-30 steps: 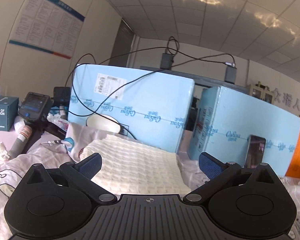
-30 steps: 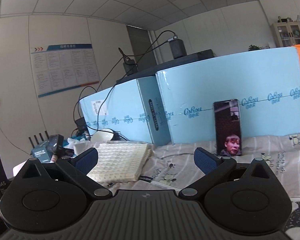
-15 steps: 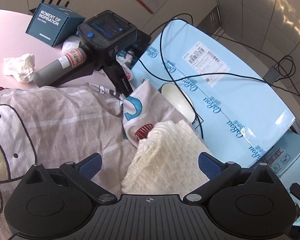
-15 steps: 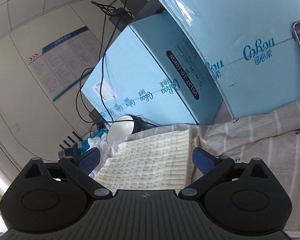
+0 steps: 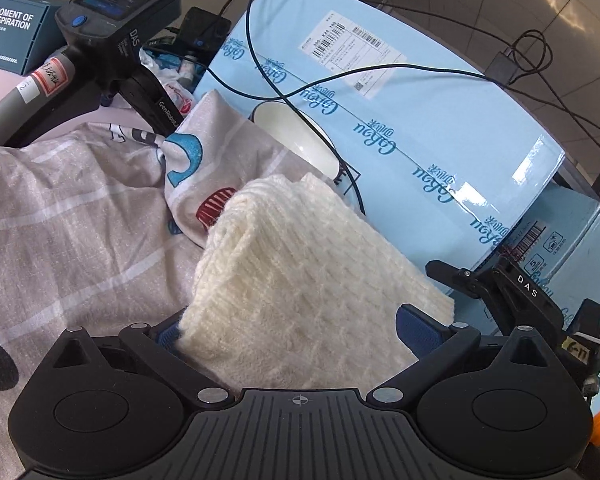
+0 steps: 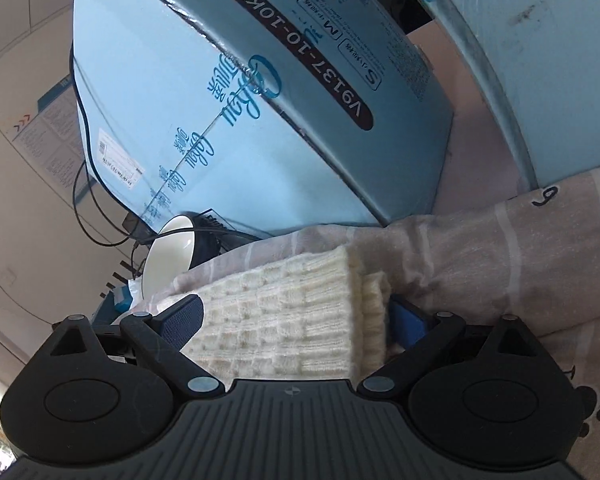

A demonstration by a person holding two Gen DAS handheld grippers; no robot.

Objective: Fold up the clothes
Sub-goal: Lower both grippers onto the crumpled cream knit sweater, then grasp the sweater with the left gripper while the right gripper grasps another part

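Observation:
A folded cream knitted garment (image 5: 300, 276) lies on a grey patterned sheet (image 5: 72, 216) in front of light blue boxes. My left gripper (image 5: 292, 330) is open with its blue pads on either side of the garment's near edge. In the right wrist view the same garment (image 6: 284, 320) fills the gap of my right gripper (image 6: 296, 320), which is open with its pads on either side of the ribbed end. The right gripper's body (image 5: 516, 296) shows at the right of the left wrist view, at the garment's far corner.
Large light blue boxes (image 5: 400, 120) stand close behind the garment, with black cables draped over them. A white bowl (image 5: 296, 136) sits between box and sheet. A spare black handheld gripper (image 5: 100, 40) and a dark blue box (image 5: 12, 28) lie at the far left.
Both grippers have tipped down and moved forward onto the cream garment. Each now has an edge of it between its open fingers, where before the garment lay ahead of them.

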